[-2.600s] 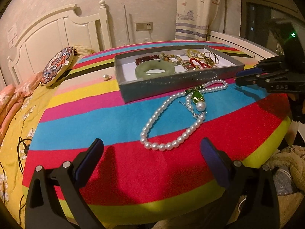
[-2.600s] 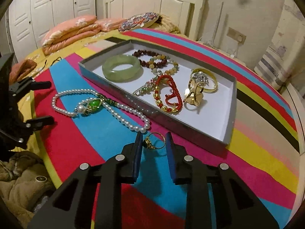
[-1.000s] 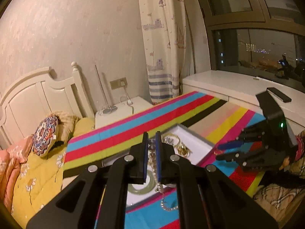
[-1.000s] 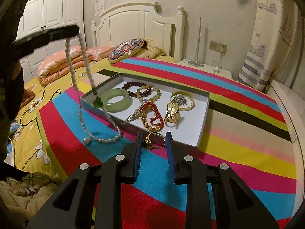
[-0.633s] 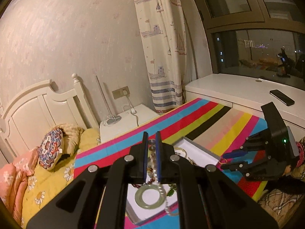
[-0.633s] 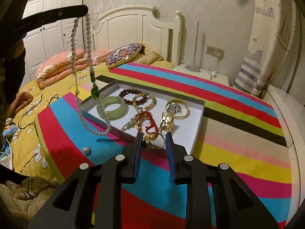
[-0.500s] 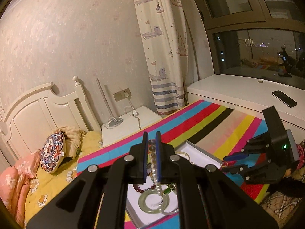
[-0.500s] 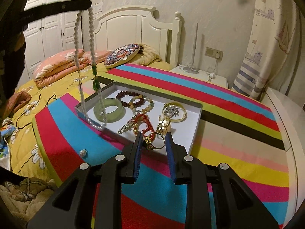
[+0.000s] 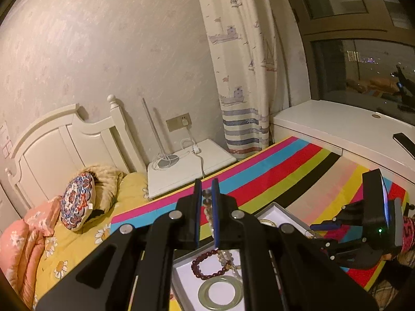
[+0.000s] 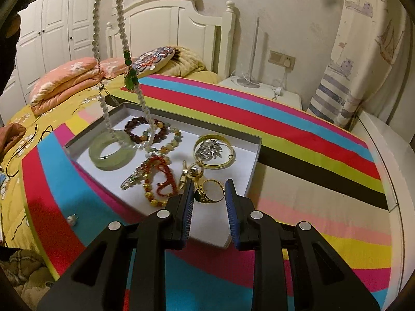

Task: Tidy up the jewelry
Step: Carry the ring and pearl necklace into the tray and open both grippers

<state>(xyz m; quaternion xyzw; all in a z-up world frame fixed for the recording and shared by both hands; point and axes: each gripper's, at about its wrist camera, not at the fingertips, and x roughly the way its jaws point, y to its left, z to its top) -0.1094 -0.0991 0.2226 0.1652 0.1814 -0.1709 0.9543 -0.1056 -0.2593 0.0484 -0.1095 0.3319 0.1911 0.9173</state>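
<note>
- The left gripper (image 9: 206, 202) is clenching the pearl necklace (image 10: 120, 32) between its pads, dangling it above the tray (image 10: 255, 153); its lower loop is reaching down to the jade bangle (image 10: 112, 151) inside the tray.
- The right gripper (image 10: 209, 194) is grasping a gold ring (image 10: 210, 191) with a dark stone, hovering it over the tray's near edge.
- Inside the tray are lying a dark red bead bracelet (image 10: 138, 129), a red-and-gold piece (image 10: 159, 178) and a gold bangle (image 10: 215, 154).
- A loose pearl (image 10: 71, 219) is sitting on the striped cloth (image 10: 311, 155), left of the tray.
</note>
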